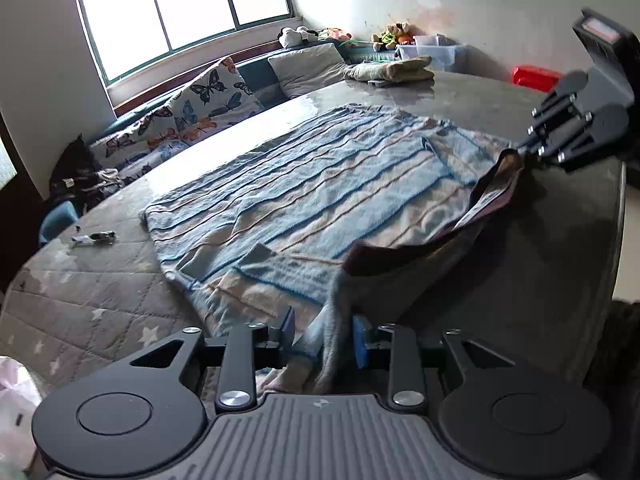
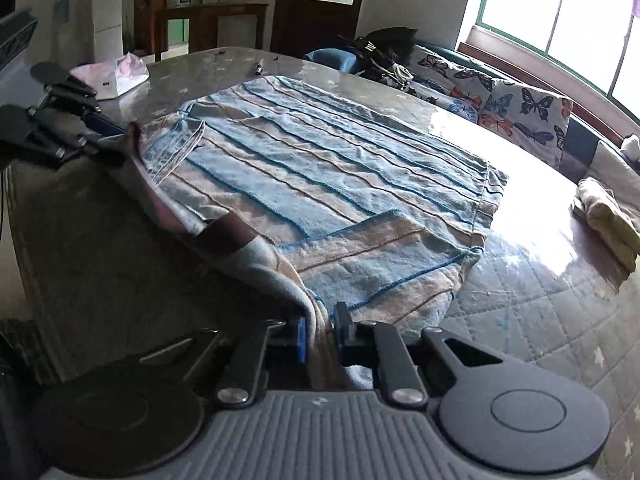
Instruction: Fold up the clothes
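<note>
Left gripper [image 1: 324,340] first, from its own camera: I've got its blue pads clamped on a bunched fold at the near edge of the striped garment [image 1: 304,188]. That blue-and-beige knit lies spread flat across the quilted grey surface [image 1: 100,300], with its near hem lifted off the surface between my two grips. Over at the right edge of this view, the right gripper [image 1: 520,152] pinches the same hem, dark lining showing where the fabric hangs. Far back I see a folded pile of clothes [image 1: 394,70] on the surface and a butterfly-print cushion [image 1: 200,100] under the window.

Switching to the right wrist view: the right gripper [image 2: 320,338] is closed tight on a thick roll of the garment's [image 2: 320,152] edge, cloth squeezed between the pads. The left gripper [image 2: 108,130] sits at the far left, holding the opposite corner. One sleeve is folded across the body near me. A pink plastic bag [image 2: 120,74] rests beyond.
</note>
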